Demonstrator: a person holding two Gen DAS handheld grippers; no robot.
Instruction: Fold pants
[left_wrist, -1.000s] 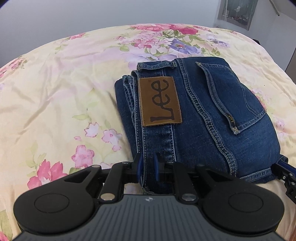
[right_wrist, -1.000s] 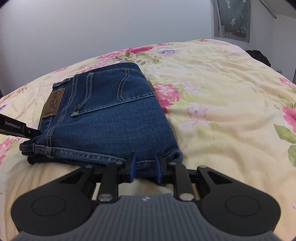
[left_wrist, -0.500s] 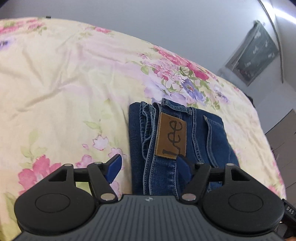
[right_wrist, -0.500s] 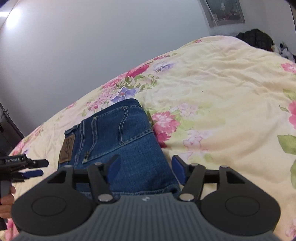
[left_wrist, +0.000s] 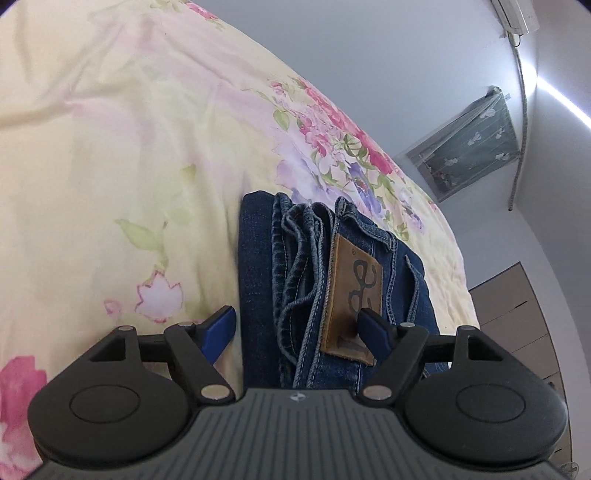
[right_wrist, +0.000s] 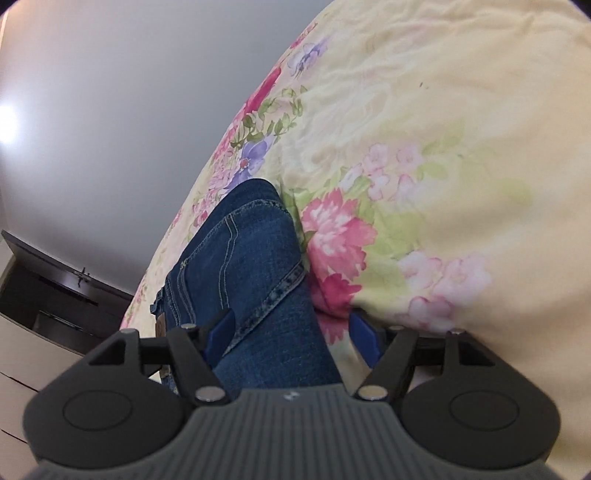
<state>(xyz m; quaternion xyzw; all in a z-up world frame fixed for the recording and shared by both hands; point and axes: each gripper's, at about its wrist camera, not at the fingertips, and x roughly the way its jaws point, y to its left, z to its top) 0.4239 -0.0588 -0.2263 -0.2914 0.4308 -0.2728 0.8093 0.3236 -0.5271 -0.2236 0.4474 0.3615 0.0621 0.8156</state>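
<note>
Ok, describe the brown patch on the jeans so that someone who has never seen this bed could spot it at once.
Start from the bed's pale yellow floral cover; the only garment on it is a folded pair of dark blue jeans. On their waistband sits the leather patch, a tan rectangle with dark lettering, the one brown thing among blue denim.

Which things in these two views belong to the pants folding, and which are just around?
Belongs to the job:
- folded blue denim jeans with a brown leather patch
- left gripper, jaws opening
- right gripper, jaws apart

Just around:
- yellow floral bedspread, under the jeans
- dark framed wall picture
- brown wooden drawers
- dark cabinet
</note>
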